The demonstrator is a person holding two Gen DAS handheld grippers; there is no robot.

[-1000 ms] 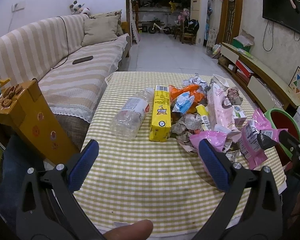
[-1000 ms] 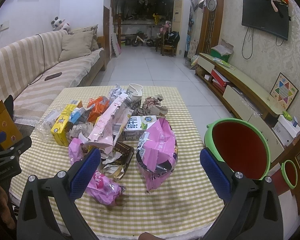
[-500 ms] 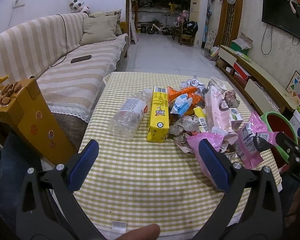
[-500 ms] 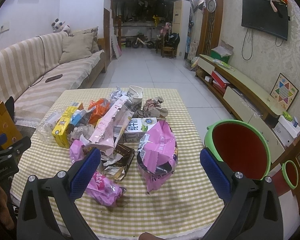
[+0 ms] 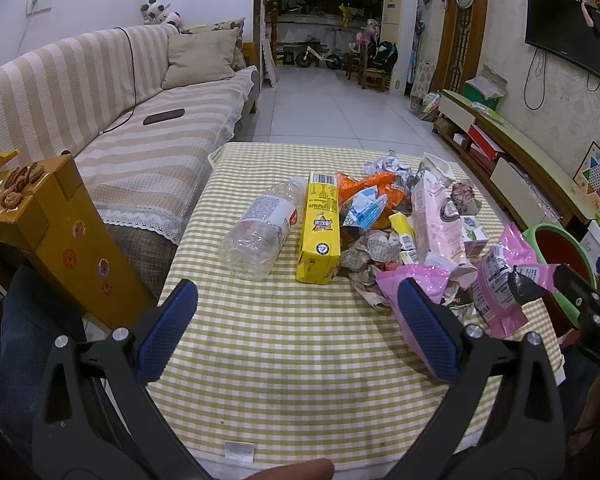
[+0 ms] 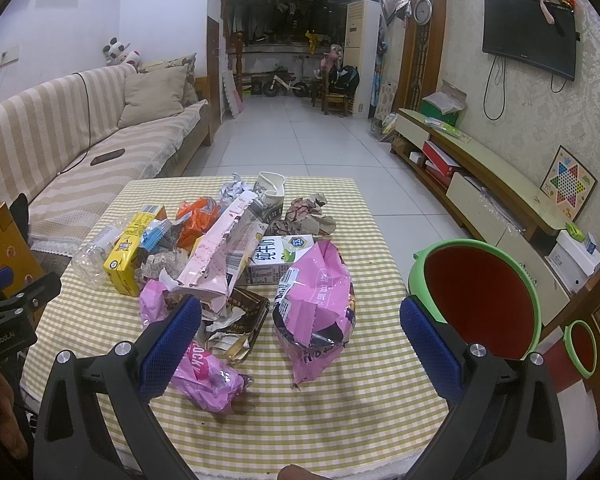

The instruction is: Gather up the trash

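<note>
We see our left gripper and right gripper built alike: black, open-framed plastic arms with cut-out slots, silver screw heads near the tips, and blue, finely textured fingers. White lettering marks the black housings. A bare fingertip shows at each view's bottom edge.

A woven checked cloth covers the table under a clear crinkled plastic bottle, a glossy yellow carton, shiny pink foil bags and crumpled paper, beside a smooth green plastic bin.
</note>
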